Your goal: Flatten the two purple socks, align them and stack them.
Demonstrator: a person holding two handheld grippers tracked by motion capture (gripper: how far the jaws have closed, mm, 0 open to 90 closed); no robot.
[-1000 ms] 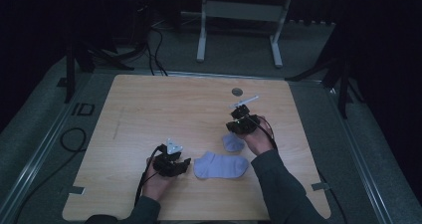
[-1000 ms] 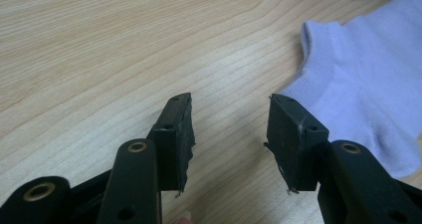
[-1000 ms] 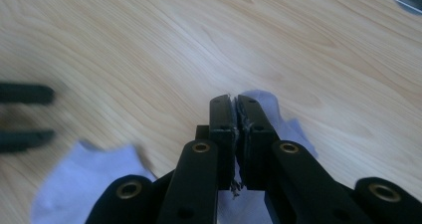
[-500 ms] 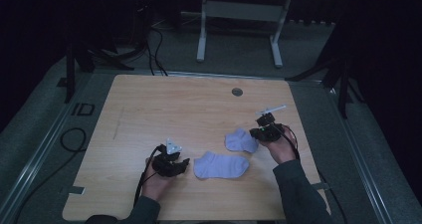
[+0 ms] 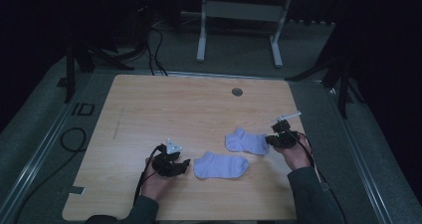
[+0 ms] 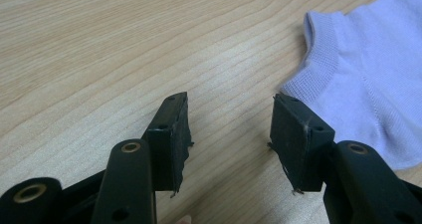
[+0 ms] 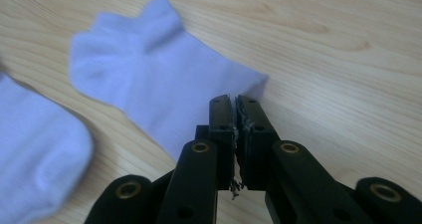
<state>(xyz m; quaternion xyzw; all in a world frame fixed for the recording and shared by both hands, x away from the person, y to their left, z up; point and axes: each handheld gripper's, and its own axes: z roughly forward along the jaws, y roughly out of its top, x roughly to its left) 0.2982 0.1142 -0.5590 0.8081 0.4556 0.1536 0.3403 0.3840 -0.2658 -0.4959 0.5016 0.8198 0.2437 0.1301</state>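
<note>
right claw: jaws pressed together at the near edge of the far sock; whether a pinch of cloth sits between them i cannot tell, since the jaw tips cover the hem. in the high view this claw sits at the right end of that sock.
left claw: jaws apart, nothing between them, low over the bench, with the cuff of the near sock just beside its right jaw. in the high view it lies just left of that sock.
where the socks are: both flat on the bench, front half, near each other but apart; the near sock in the middle, the far sock to its right and a little farther from the person.
long axes: the near sock runs left to right, cuff towards the left claw, toe to the right. the far sock also runs roughly left to right, tilted slightly, with its notched cuff end up-left and its other end at the right claw.
step in hand, as i judge it: taking one sock in each claw, probably to pair them.
doing it well: slide the left claw's lower jaw under the cuff rib, close on the thick hem, not the thin body. check the right claw truly has cloth before lifting; lift low, keep both socks parallel.
</note>
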